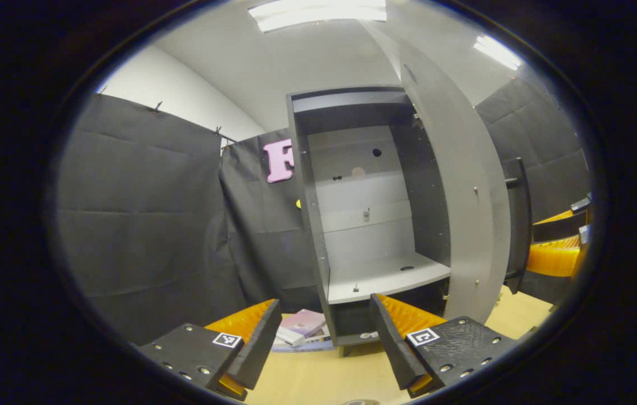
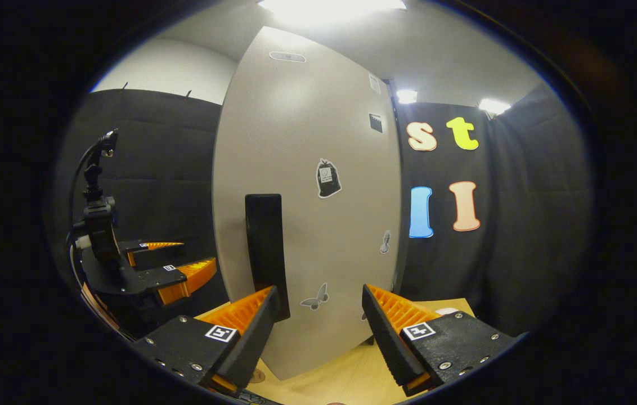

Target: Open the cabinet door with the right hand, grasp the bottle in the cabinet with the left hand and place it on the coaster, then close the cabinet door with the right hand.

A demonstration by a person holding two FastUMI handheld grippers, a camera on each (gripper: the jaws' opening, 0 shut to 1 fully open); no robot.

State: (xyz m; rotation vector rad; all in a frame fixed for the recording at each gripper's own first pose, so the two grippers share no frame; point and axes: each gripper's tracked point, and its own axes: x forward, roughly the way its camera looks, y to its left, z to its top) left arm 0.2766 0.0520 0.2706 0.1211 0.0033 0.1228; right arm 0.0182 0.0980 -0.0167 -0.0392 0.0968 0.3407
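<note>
So the tall grey cabinet point(image 1: 375, 214) is seen standing open in the left gripper view, its pale grey flat door point(image 2: 307, 185) swung out with the long black bar handle point(image 2: 265, 253) facing the right gripper point(image 2: 318, 315), whose fingers are spread wide apart with nothing pinched between them; the handle sits just beyond the left finger, not gripped. The left gripper point(image 1: 324, 329) is likewise spread and empty, pointed at the open cabinet from a little way off. No bottle can be made out on the light grey shelf point(image 1: 386, 275), and the coaster can't be picked out on the tan wooden tabletop point(image 1: 318, 377) either, so it can't be told where the bottle stands. Judging by that, the door-opening is done; whether the bottle part is finished isn't clear, and the closing is definitely left.
</note>
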